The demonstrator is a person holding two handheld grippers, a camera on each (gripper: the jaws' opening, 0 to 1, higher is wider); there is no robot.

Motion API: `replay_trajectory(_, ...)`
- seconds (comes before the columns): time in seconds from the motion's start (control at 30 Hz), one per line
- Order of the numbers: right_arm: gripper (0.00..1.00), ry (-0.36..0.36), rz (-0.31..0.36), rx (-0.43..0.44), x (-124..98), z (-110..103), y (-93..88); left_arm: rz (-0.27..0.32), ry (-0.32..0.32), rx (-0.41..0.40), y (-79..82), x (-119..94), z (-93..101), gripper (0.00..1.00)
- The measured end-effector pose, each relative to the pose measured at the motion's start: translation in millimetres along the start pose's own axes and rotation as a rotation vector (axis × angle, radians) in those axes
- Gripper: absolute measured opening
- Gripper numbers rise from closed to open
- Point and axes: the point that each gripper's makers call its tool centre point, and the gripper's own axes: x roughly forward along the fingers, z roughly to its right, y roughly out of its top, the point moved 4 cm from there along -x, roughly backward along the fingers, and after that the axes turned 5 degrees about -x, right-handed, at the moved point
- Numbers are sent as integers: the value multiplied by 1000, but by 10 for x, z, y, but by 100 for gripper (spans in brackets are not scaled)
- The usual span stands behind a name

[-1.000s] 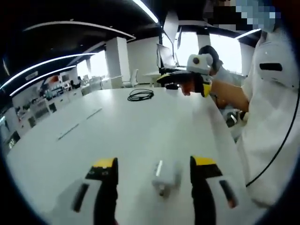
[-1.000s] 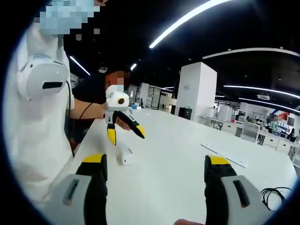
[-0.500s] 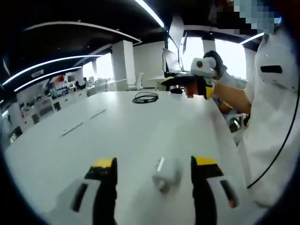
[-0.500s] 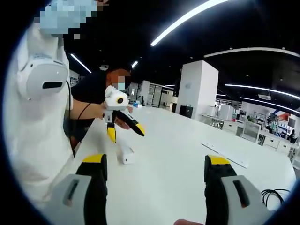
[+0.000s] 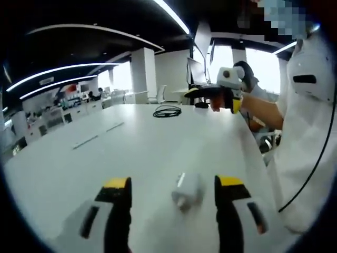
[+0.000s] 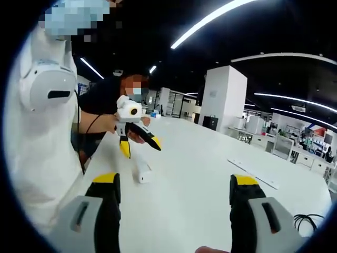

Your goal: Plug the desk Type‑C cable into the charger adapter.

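Observation:
A white charger adapter (image 5: 186, 190) lies on the white table between my left gripper's (image 5: 172, 185) open jaws, touching neither. In the right gripper view the same adapter (image 6: 140, 172) rests below the left gripper (image 6: 140, 146), which hangs open above it. A coiled black cable (image 5: 167, 111) lies far across the table; its edge (image 6: 308, 220) shows at the lower right of the right gripper view. My right gripper (image 6: 174, 183) is open with bare table between its jaws. It is also seen held up over the far table (image 5: 210, 93).
The long white table (image 5: 137, 153) runs away toward an open office. A flat white strip (image 6: 254, 174) lies on it. A person in white (image 5: 308, 132) stands along the table's edge. Another person in dark clothes (image 6: 108, 108) is behind.
The left gripper view has tilted slightly, so the cable and right gripper sit a little lower and further right. The adapter stays between the left jaws. Both grippers remain open.

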Motion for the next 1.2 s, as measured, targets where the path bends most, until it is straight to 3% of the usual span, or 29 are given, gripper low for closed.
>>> replay_trajectory(0.73,90,-1,-71,-27,-3,108,-52,20,8,-18,-53,-6,0,63)
replay_trajectory(1.2,89,-35,-125,-42,-139,302,-103,19,13,-13,-46,-21,-40,62)
